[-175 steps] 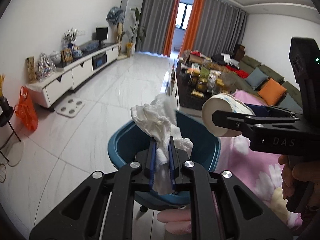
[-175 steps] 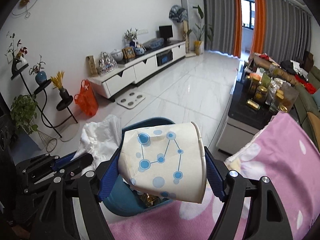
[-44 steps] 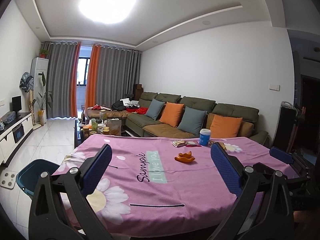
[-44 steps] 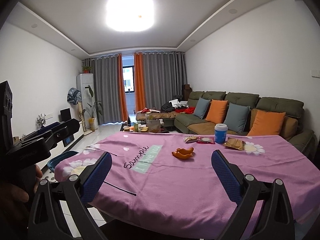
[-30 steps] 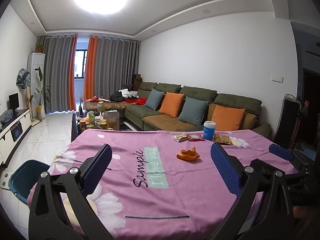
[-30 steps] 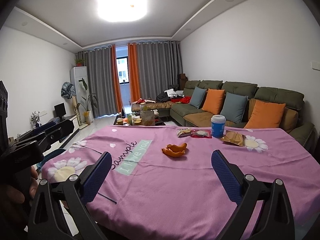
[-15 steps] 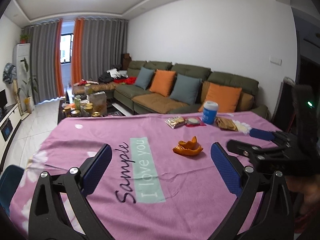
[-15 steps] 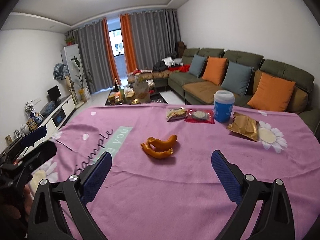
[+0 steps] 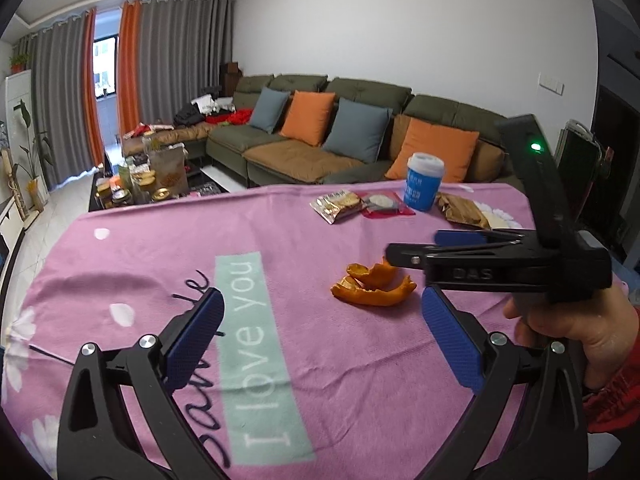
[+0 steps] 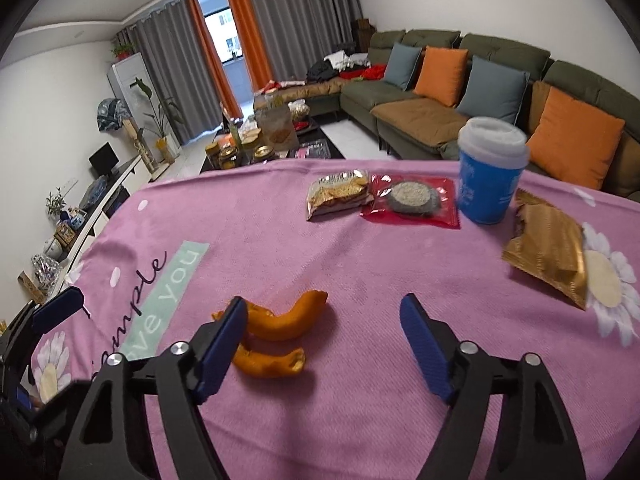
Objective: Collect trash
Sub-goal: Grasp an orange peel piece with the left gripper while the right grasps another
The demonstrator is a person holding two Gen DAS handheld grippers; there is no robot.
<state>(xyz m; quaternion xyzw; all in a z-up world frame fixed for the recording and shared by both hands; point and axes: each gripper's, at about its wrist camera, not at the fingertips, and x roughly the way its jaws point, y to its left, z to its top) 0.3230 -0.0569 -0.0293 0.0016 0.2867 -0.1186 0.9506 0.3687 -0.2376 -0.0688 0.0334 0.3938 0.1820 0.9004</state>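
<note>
The desk (image 9: 120,264), covered in a pink cloth with a mint "I love you" band, fills far more of both views than half a second ago, when the ceiling light still showed; both cameras now tilt down onto it and sit closer to the trash. Behind it stands the green sofa (image 9: 360,128) with orange and grey cushions.

The right gripper (image 10: 322,330) has just been closing from its widest, yet its fingers (image 10: 422,346) are still well apart and press on nothing. The orange peel (image 10: 280,340) lies on the cloth at the left finger, partly hidden behind that pad, with the rest reaching into the gap; whether pad and peel touch cannot be told. The left gripper (image 9: 322,338) has its fingers (image 9: 450,344) spread wide over bare cloth, and the peel (image 9: 374,286) lies beyond and to the right of them, well apart.

The left wrist view alone shows the right gripper from the side, held in the person's hand (image 9: 576,320) with a red sleeve, its tip over the peel. The right wrist view alone shows clearly the blue paper cup (image 10: 490,170), the gold wrapper (image 10: 548,248), the red snack packet (image 10: 412,200) and the cracker packet (image 10: 340,194) near the far edge.
</note>
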